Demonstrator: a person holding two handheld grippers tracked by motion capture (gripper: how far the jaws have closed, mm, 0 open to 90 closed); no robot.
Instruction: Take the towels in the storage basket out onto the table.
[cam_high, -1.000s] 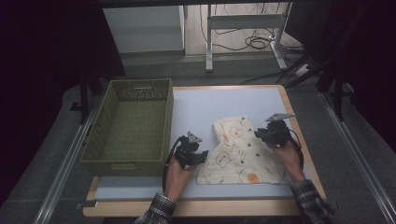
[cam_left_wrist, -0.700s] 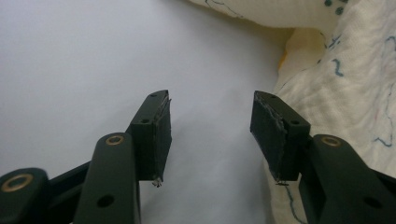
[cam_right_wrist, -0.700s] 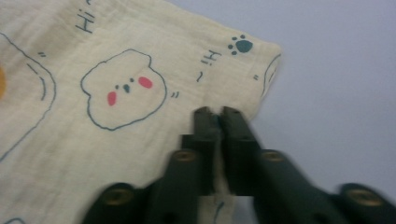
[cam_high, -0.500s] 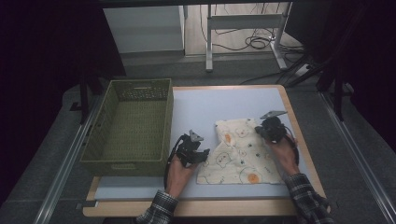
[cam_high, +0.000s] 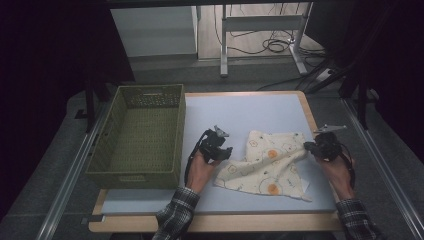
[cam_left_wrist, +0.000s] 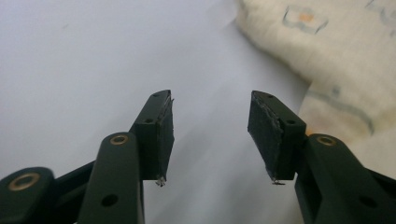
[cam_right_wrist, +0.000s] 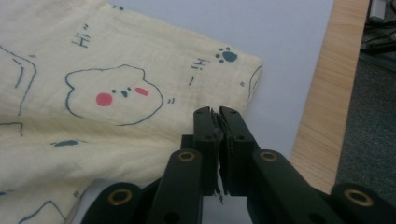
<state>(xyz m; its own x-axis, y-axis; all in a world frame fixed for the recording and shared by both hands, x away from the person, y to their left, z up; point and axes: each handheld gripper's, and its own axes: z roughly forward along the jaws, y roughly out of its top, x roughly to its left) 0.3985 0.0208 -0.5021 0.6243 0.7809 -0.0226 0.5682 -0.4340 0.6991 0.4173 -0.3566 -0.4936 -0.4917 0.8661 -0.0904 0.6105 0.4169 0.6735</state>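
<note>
A cream cloth (cam_high: 265, 167) printed with cartoon bears lies rumpled on the pale blue table top (cam_high: 240, 110). My right gripper (cam_high: 311, 147) is at the cloth's right edge, and a raised fold runs from the cloth into its tips. In the right gripper view the jaws (cam_right_wrist: 218, 116) stand pressed together on the thin edge of the cloth (cam_right_wrist: 93, 70); they have just been opening a touch. My left gripper (cam_high: 224, 150) hovers open at the cloth's left edge. Bare table shows between its pads (cam_left_wrist: 210, 135), with the cloth (cam_left_wrist: 336, 51) off to one side.
A green woven basket (cam_high: 145, 95) stands on the table's left side, close to my left hand. The wooden table edge (cam_right_wrist: 322, 107) runs just right of my right gripper. Cables and metal frame legs (cam_high: 260, 30) lie on the floor beyond the table.
My right gripper has moved to the right and drawn the cloth's edge out with it. My left gripper has shifted a little away from me, still open.
</note>
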